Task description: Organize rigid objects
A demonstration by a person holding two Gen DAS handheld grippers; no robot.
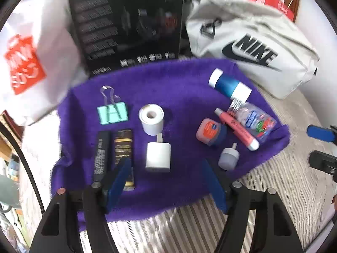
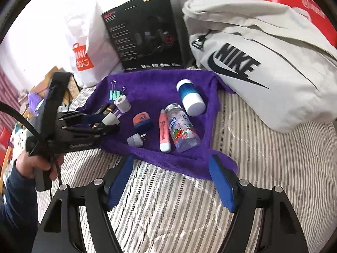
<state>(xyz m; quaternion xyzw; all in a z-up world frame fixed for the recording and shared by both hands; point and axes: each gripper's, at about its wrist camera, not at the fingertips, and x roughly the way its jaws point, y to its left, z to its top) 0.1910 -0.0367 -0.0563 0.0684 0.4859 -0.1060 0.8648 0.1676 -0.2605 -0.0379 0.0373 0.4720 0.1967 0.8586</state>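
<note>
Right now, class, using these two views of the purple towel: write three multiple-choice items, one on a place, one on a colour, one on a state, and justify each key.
1. Where is the white charger?
A. Just nearer the camera than the paper roll
B. Inside the Nike bag
C. On the black box

2. What colour is the binder clip?
A. Red
B. Mint green
C. Black

3. How is the left gripper?
A. Shut on a pen
B. Shut, empty
C. Open, empty

Key: 1 A, its plug points at the roll; 2 B, mint body; 3 C, blue pads apart, nothing between.
</note>
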